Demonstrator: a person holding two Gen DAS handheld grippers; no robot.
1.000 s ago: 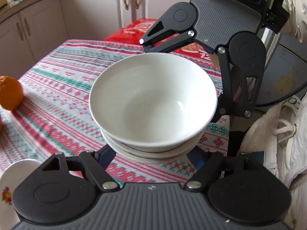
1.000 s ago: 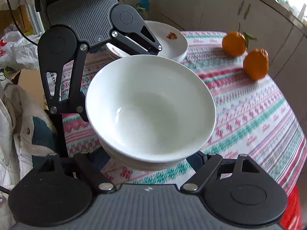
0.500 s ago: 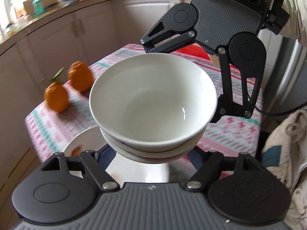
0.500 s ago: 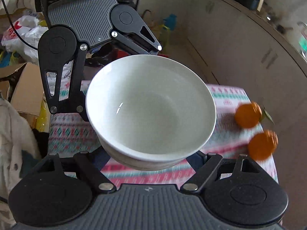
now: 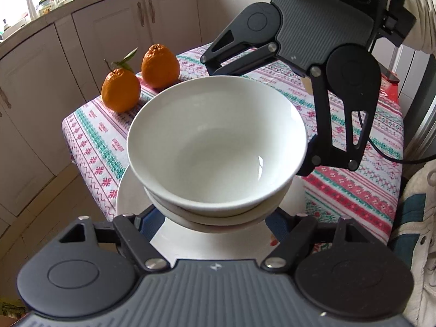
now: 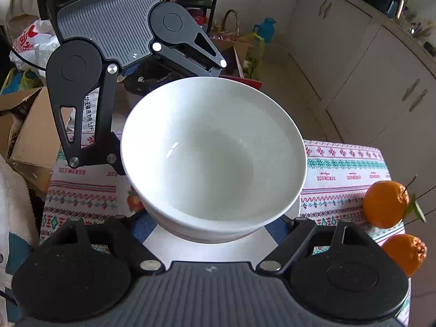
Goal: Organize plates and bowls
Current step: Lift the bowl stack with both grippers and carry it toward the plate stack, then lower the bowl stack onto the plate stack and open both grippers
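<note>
Two nested white bowls [image 5: 218, 147] [image 6: 212, 150] are carried between both grippers. My left gripper [image 5: 212, 218] is shut on the stack from the near side in the left wrist view, blue pads [image 5: 147, 218] low on its wall. My right gripper [image 6: 209, 229] is shut on it from the opposite side, and shows in the left wrist view as the black frame [image 5: 351, 87] behind the bowls. The left gripper [image 6: 169, 111] appears behind the bowls in the right wrist view. A white plate [image 5: 128, 190] [image 6: 166, 242] with a fruit motif lies directly under the bowls; whether they touch it I cannot tell.
The plate sits near a corner of the table under a patterned cloth [image 5: 354, 190] [image 6: 343, 169]. Two oranges [image 5: 121, 90] [image 6: 385, 204] stand at the table's edge. Kitchen cabinets [image 5: 109, 27], cardboard boxes [image 6: 30, 136] and bags surround the table. A person's pale sleeve [image 5: 419, 16] is top right.
Both grippers carried the bowl stack across the table and rolled. The plate has come from the side to directly under the bowls, and the oranges have shifted in both views. Both grips are unchanged.
</note>
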